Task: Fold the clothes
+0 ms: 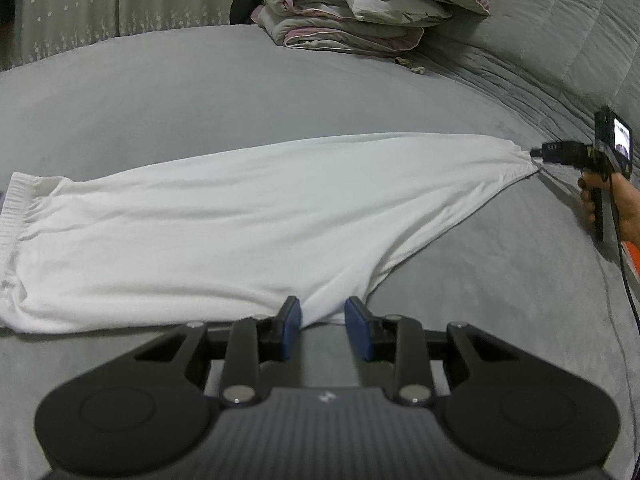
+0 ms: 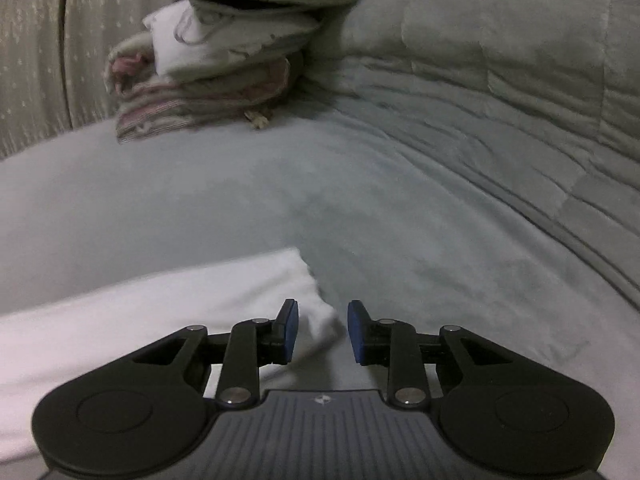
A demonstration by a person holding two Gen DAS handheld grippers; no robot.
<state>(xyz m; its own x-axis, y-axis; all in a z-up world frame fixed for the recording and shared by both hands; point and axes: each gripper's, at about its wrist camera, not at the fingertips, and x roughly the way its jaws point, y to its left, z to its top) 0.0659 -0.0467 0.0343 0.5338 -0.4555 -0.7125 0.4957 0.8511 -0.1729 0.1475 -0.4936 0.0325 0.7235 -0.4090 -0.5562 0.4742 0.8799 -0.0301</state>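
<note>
Grey bed (image 1: 160,92): quilt pile (image 1: 352,12) behind white garment (image 1: 224,216); left tongs (image 1: 322,320), right tongs (image 2: 322,328) gaping around cloth.

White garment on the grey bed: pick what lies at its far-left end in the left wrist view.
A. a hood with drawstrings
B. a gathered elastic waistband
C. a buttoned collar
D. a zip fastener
B: the white garment ends at the far left in a ribbed, gathered elastic waistband, lying flat on the grey bed cover; no collar, hood or zip shows.
</note>
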